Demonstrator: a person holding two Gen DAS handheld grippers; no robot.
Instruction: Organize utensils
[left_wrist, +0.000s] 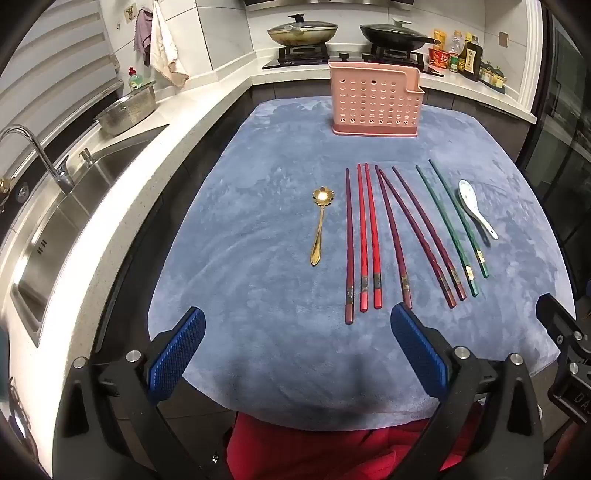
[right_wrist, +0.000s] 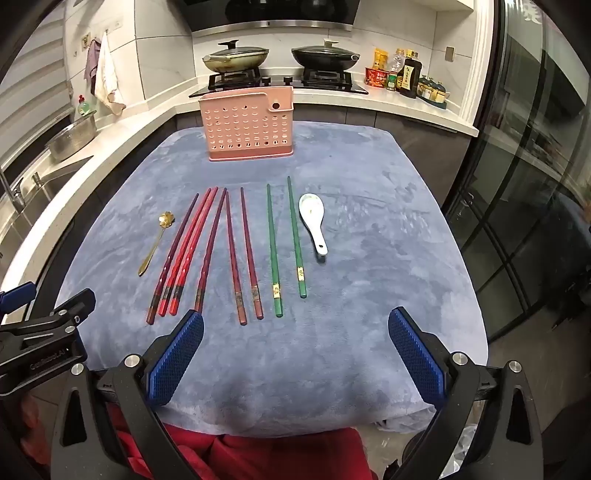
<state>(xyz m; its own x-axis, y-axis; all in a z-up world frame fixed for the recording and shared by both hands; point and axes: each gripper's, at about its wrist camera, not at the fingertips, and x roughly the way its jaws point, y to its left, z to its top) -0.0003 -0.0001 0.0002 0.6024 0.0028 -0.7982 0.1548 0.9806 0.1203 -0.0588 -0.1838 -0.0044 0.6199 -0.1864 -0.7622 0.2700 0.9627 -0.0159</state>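
A pink perforated utensil holder (left_wrist: 375, 101) (right_wrist: 246, 124) stands upright at the far side of a blue cloth (left_wrist: 258, 229) (right_wrist: 369, 240). In front of it lie a gold flower-bowl spoon (left_wrist: 319, 225) (right_wrist: 155, 242), several red and maroon chopsticks (left_wrist: 373, 236) (right_wrist: 207, 251), two green chopsticks (left_wrist: 452, 225) (right_wrist: 284, 243) and a white ceramic spoon (left_wrist: 476, 208) (right_wrist: 314, 221). My left gripper (left_wrist: 295, 325) hangs open above the cloth's near edge, just short of the red chopsticks' ends. My right gripper (right_wrist: 295, 325) is open too, short of the green pair. Neither holds anything.
A steel sink (left_wrist: 70, 206) with a tap (left_wrist: 40, 155) and a metal colander (left_wrist: 129, 109) runs along the left counter. Two lidded pans (left_wrist: 303, 31) (right_wrist: 325, 55) sit on the hob behind the holder, bottles (left_wrist: 469, 55) to their right. Red fabric (left_wrist: 332, 450) lies below the near edge.
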